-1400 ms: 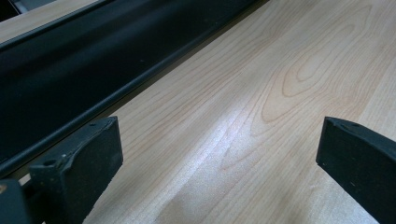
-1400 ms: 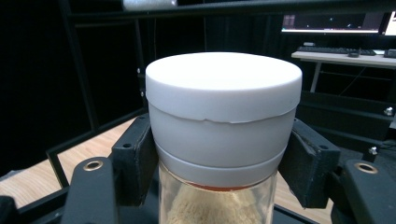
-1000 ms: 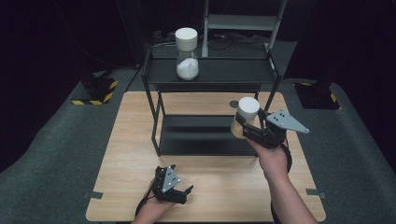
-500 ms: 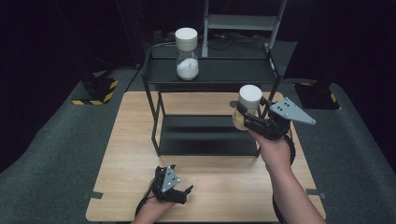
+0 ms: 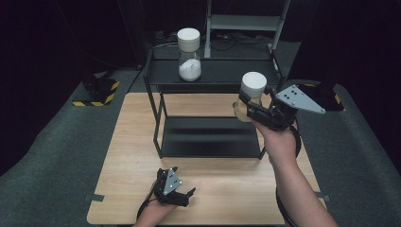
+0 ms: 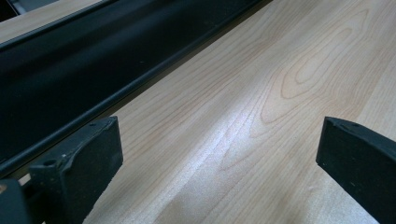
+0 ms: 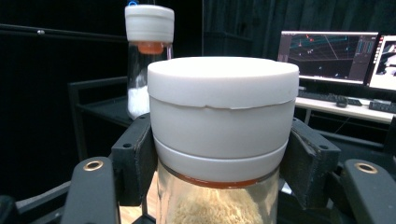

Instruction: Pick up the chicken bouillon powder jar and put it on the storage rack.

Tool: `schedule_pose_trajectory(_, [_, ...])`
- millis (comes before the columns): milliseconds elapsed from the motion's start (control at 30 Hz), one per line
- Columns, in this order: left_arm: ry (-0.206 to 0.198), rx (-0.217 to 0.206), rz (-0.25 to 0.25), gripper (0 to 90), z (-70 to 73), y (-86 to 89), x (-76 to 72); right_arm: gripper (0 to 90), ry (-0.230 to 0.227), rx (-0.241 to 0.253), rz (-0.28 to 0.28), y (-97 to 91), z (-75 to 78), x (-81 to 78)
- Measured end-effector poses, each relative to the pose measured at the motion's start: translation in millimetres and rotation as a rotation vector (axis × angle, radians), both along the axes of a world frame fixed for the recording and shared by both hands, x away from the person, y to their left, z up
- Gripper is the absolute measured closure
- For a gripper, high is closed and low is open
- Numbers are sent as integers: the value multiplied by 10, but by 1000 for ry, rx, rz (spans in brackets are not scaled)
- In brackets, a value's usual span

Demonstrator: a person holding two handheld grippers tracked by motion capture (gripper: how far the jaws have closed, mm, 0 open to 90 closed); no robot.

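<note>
The held jar (image 5: 249,97) has a white lid, an orange ring and tan grains. The jar on the black shelf (image 5: 227,71) holds white powder (image 5: 190,71). Black fingers (image 7: 135,158); pale wood-grain tabletop (image 5: 227,189); grey carpet (image 5: 56,156).

A clear jar (image 5: 249,97) with a white lid, holding tan grains, is upright in the air by the rack's (image 5: 213,75) right end.
</note>
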State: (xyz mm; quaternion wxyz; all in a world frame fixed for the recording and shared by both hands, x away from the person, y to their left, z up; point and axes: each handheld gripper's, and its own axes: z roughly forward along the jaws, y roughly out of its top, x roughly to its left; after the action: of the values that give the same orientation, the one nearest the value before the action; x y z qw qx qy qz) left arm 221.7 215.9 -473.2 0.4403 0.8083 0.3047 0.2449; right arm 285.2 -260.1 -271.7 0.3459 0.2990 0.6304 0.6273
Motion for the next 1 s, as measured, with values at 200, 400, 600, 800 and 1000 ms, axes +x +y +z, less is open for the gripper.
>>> schedule_pose_trajectory(200, [1,-4,-2,7,-2,9,8,346,-15,12,-3,42,105,22])
schedule_pose_trajectory(400, [-9,-15,-10,7,-19,33,-3,346,-30,26,-8,87,209,59])
schedule_pose_trajectory(600, [-11,-17,-17,6,-21,43,-2,346,-37,44,-17,138,292,133])
schedule_pose_trajectory(800, [-9,-19,-18,6,-18,51,2,346,-40,52,-23,178,354,231])
schedule_pose_trajectory(1000, [-10,-22,-22,6,-21,60,3,346,-40,45,-37,225,405,331])
